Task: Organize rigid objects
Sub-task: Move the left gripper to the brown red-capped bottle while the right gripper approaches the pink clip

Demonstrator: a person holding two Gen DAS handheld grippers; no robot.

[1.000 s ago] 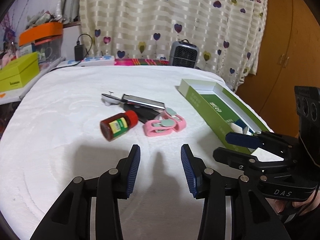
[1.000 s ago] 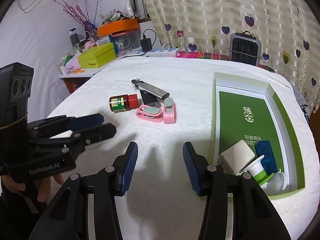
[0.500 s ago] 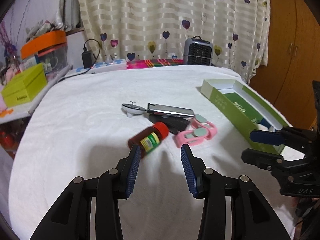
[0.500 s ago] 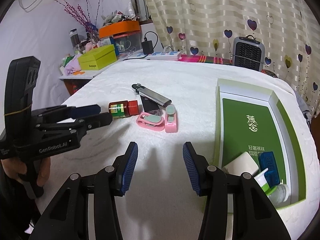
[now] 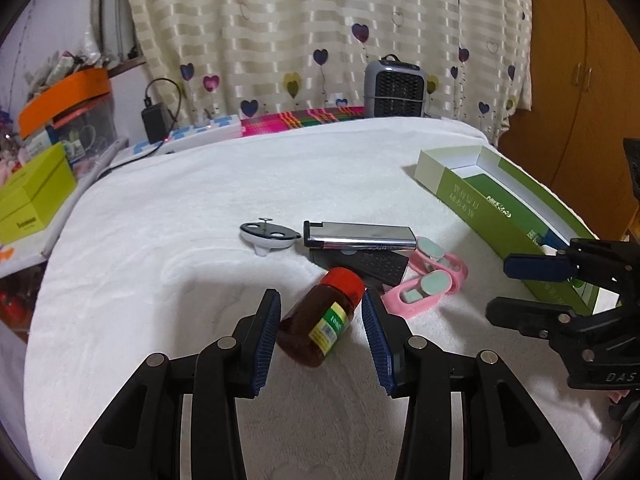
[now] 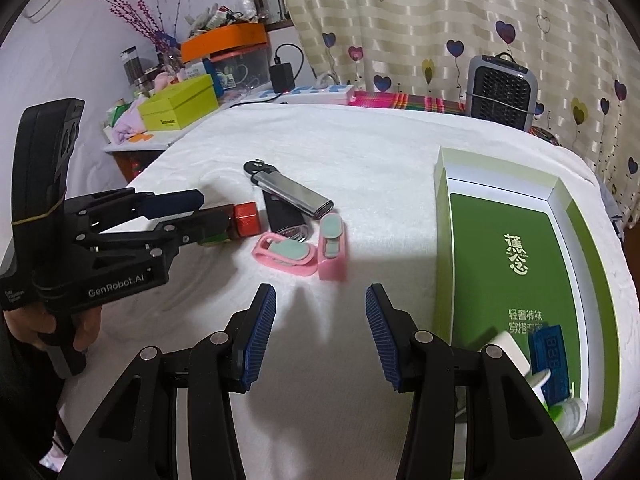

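Left wrist view: the left gripper (image 5: 320, 312) has its ribbed blue pads spread either side of a brown bottle (image 5: 320, 322) with a red cap, lying on the fuzzy white cloth (image 5: 160, 264); can't tell if they touch it. Behind it sit a shiny metal bar (image 5: 358, 235) and pink rubbery clips (image 5: 426, 282).

Right wrist view: the right gripper (image 6: 320, 334) is spread over bare cloth, nothing between the pads. The long green cardboard box (image 6: 442, 240) lies to its right.

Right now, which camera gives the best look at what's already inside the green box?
The right wrist view. It looks down into the green box, showing a white block, a blue item and a green-and-white bottle. The left wrist view sees mostly its outer wall, the contents mostly hidden.
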